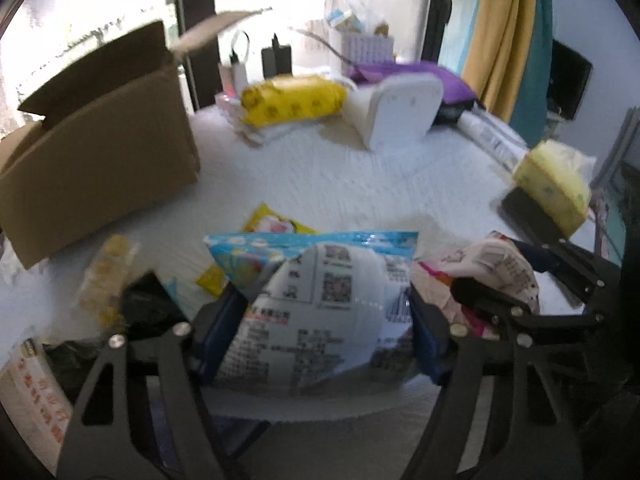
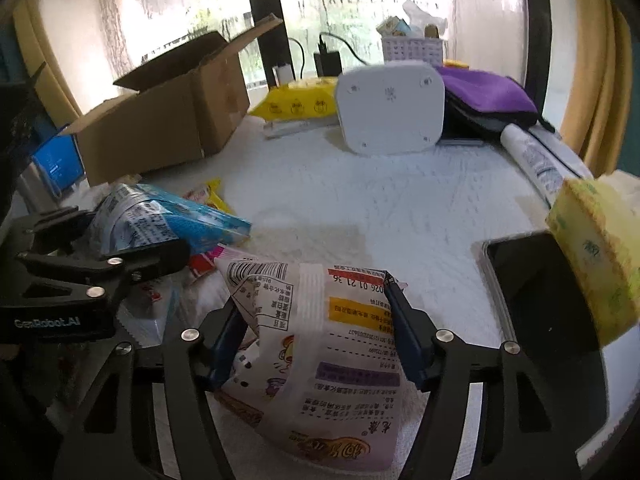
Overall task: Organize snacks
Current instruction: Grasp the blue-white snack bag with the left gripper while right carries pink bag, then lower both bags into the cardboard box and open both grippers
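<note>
A blue and white snack bag (image 1: 320, 328) sits between the blue pads of my left gripper (image 1: 324, 296), which press its two sides just above the white cloth-covered table (image 1: 340, 184). The right wrist view shows the same bag (image 2: 160, 220) in that gripper (image 2: 132, 258). My right gripper (image 2: 314, 300) is shut on a pink and white snack bag (image 2: 320, 364), back side up; this bag (image 1: 500, 268) is also at the right in the left wrist view. An open cardboard box (image 1: 100, 160) stands at the left. A yellow packet (image 1: 276, 222) and a clear pack of yellow pieces (image 1: 106, 272) lie close by.
At the back stand a white appliance (image 2: 390, 108), a yellow bag (image 2: 300, 104), a purple cloth (image 2: 484, 92) and a white basket (image 2: 412, 50). A dark phone (image 2: 536, 292) and a yellow tissue pack (image 2: 596, 256) lie at the right edge.
</note>
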A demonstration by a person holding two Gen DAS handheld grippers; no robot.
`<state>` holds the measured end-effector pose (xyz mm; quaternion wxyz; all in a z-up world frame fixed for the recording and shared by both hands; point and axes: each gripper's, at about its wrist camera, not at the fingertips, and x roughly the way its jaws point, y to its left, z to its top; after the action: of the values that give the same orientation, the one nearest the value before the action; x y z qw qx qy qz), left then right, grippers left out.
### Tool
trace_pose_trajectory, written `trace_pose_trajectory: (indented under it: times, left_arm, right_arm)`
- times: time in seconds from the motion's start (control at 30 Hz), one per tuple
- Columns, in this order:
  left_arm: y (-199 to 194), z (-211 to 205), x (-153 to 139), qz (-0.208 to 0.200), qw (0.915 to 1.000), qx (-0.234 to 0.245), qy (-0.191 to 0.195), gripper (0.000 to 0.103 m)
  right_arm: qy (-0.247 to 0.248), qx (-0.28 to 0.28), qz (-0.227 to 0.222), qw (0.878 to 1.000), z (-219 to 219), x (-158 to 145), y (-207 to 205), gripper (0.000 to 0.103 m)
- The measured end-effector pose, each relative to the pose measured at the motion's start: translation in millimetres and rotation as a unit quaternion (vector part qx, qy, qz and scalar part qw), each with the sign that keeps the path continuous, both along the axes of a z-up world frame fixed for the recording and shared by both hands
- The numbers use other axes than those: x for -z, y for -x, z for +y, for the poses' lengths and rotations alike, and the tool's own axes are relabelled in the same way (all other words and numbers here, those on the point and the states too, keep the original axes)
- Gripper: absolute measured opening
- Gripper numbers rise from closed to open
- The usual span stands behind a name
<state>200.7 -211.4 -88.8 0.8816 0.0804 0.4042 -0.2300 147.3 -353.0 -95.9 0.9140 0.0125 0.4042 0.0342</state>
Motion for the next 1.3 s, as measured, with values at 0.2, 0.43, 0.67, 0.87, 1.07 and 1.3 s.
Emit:
trace_pose_trajectory:
  times: [0.2,0.43,0.67,0.87,1.07,1.3]
  left_arm:
    - [7,31,-25,-0.038,0.9988,-0.021,0.024,0.074]
    - [5,91,-50,-0.075,0.9935,-0.072,0.046,0.075]
    - [-8,156,-74,-0.120,0.9840,-0.119,0.057,0.075]
    - [-32,192,-96,-0.146,0.9781,-0.135,0.062,0.075]
    - [-74,220,-112,-0.161,0.9737,-0.146,0.067,0.075]
    - [-145,251,-107,-0.110,0.9762,-0.157,0.101,0.076]
  right_arm:
    - [0.004,-0.035,-0.035,0.999,28,-24,-10,0.069]
    - [0.013,-0.095,-0.062,0.993,75,-47,-36,0.069]
    - [0.026,-0.148,-0.092,0.984,118,-73,-66,0.069]
    - [0.027,-0.175,-0.111,0.978,148,-92,-99,0.069]
    - [0.023,-0.182,-0.127,0.975,164,-114,-142,0.069]
    - [-0.006,-0.164,-0.105,0.981,171,-114,-206,0.069]
